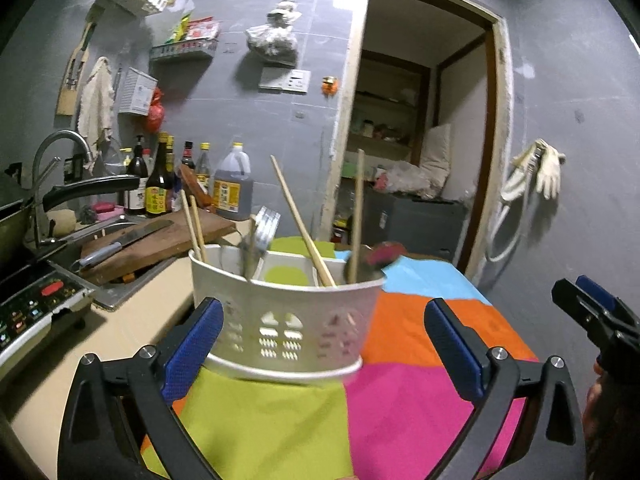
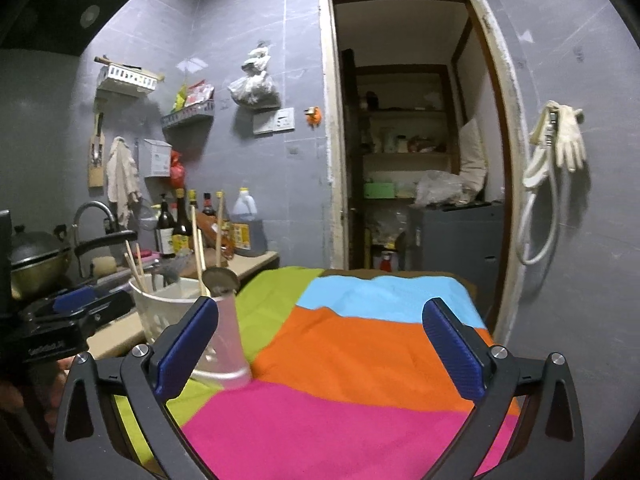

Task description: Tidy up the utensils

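The white utensil holder (image 1: 286, 320) stands on the table (image 1: 404, 400), on the green patch of the many-coloured cloth (image 2: 360, 360) near its left edge. In the left wrist view the left claw (image 1: 324, 344) is spread wide; the holder sits between its blue pads, but the left pad only overlaps the holder's lower corner in the picture and I cannot tell if it touches. The right claw (image 2: 320, 344) is also spread wide, with nothing between its fingers; its left pad covers a part of the holder's side. Inside the holder stand wooden chopsticks (image 1: 302, 220), some metal forks (image 1: 264, 226) and a spoon (image 2: 220, 280), but these are blurred, and the lower parts are hidden by the wall of the holder. At the right edge of the left view the right claw is cut off by the frame. A cutting board (image 1: 160, 240) with a knife (image 1: 120, 242) lies behind, beside the sink.
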Tool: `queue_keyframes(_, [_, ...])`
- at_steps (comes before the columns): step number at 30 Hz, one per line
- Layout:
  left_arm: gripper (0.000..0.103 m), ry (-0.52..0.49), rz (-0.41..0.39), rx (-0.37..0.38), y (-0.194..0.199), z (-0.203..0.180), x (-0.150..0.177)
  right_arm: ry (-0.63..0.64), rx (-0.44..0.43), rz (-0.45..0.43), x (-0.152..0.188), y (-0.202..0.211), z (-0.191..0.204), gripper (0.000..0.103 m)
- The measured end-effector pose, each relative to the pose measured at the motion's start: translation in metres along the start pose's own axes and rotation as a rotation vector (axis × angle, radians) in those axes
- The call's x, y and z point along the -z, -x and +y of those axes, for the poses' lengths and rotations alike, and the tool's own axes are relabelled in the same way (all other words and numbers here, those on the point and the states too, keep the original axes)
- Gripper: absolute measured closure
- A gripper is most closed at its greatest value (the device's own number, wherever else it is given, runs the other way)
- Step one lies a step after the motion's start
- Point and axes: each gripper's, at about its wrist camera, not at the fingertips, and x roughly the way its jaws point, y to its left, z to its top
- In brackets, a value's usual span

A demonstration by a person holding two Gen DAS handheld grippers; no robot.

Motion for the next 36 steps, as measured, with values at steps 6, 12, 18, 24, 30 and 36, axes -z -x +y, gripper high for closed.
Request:
queue_keyframes(6, [0.004, -0.013, -0.002, 0.017, 0.016, -0.008, 0.016, 0.007, 0.082, -0.026, 0.014, 0.035, -0.003, 0.0])
queue_keyframes(12, [0.004, -0.036, -0.018, -0.005, 0.034, -0.015, 0.028, 0.021, 0.127, -0.023, 0.024, 0.057, -0.002, 0.0])
queue_keyframes(18, [0.004, -0.048, -0.015, -0.028, 0.046, -0.016, 0.037, 0.035, 0.148, -0.007, 0.036, 0.064, -0.002, 0.0])
queue_keyframes(24, [0.004, -0.057, -0.03, -0.065, 0.055, -0.014, 0.042, 0.025, 0.163, 0.008, 0.045, 0.068, -0.005, 0.0])
queue_keyframes(30, [0.004, -0.063, -0.036, -0.079, 0.058, -0.013, 0.044, 0.018, 0.164, 0.011, 0.047, 0.07, -0.007, 0.0])
queue_keyframes(36, [0.004, -0.063, -0.034, -0.078, 0.058, -0.013, 0.044, 0.019, 0.163, 0.015, 0.047, 0.069, -0.007, 0.0])
